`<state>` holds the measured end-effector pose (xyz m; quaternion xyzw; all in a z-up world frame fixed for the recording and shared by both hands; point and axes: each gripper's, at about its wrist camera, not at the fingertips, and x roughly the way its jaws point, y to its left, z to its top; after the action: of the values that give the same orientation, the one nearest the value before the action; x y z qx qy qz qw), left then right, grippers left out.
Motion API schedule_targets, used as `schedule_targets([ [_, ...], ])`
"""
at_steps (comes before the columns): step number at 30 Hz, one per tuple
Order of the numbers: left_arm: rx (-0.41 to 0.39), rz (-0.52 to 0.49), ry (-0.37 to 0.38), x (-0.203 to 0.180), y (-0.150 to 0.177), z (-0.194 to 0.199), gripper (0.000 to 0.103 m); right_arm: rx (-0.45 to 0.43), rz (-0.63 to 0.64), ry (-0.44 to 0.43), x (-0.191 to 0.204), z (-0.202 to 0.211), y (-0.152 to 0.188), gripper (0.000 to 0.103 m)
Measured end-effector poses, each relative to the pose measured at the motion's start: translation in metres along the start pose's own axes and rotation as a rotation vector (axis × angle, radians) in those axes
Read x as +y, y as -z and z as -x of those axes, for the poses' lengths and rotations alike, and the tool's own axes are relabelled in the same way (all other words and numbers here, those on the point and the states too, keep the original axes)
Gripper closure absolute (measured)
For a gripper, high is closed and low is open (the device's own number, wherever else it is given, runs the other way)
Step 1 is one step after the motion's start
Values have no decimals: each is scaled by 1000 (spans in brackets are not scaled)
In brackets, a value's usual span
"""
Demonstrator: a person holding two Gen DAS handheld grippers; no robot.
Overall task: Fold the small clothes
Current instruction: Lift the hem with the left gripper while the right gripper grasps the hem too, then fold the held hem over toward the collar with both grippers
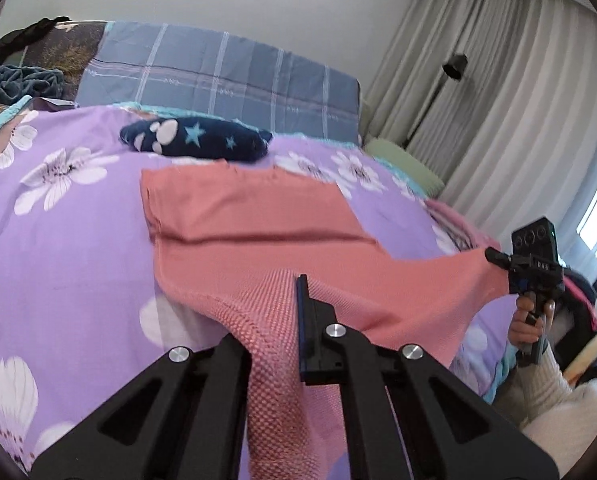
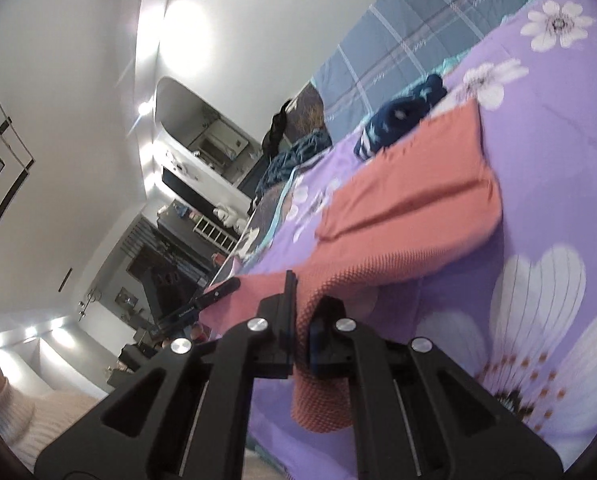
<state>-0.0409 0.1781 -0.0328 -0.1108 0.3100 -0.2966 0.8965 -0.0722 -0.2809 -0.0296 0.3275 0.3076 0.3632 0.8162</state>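
Note:
A salmon-pink knit garment (image 1: 250,216) lies partly folded on the purple flowered bedsheet (image 1: 66,240), its near edge raised off the bed. My left gripper (image 1: 286,292) is shut on the near left corner, and cloth drapes over one finger and hides it. My right gripper (image 1: 492,256) is shut on the near right corner, so the edge hangs stretched between the two. In the right wrist view the right gripper (image 2: 300,320) pinches the garment (image 2: 410,200), and the left gripper (image 2: 222,290) holds the far corner. A folded navy piece with stars (image 1: 194,140) rests behind the garment.
A blue plaid pillow (image 1: 226,68) and a dark blue blanket (image 1: 18,80) lie at the head of the bed. Curtains (image 1: 498,80), a floor lamp (image 1: 454,66) and a green cushion (image 1: 402,160) stand to the right. A person's hand (image 1: 526,320) grips the right tool.

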Motion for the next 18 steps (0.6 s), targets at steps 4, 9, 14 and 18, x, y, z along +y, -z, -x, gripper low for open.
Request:
schedule_targets([
  [4, -9, 15, -5, 7, -20, -9, 101, -10, 22, 12, -2, -4, -22, 98],
  [9, 7, 8, -13, 9, -34, -25, 101, -5, 38, 37, -8, -20, -40, 98],
  [14, 18, 48, -13, 23, -40, -44, 101, -7, 16, 50, -24, -35, -54, 98],
  [18, 28, 102, -15, 41, -46, -61, 101, -3, -4, 66, -38, -47, -65, 98],
])
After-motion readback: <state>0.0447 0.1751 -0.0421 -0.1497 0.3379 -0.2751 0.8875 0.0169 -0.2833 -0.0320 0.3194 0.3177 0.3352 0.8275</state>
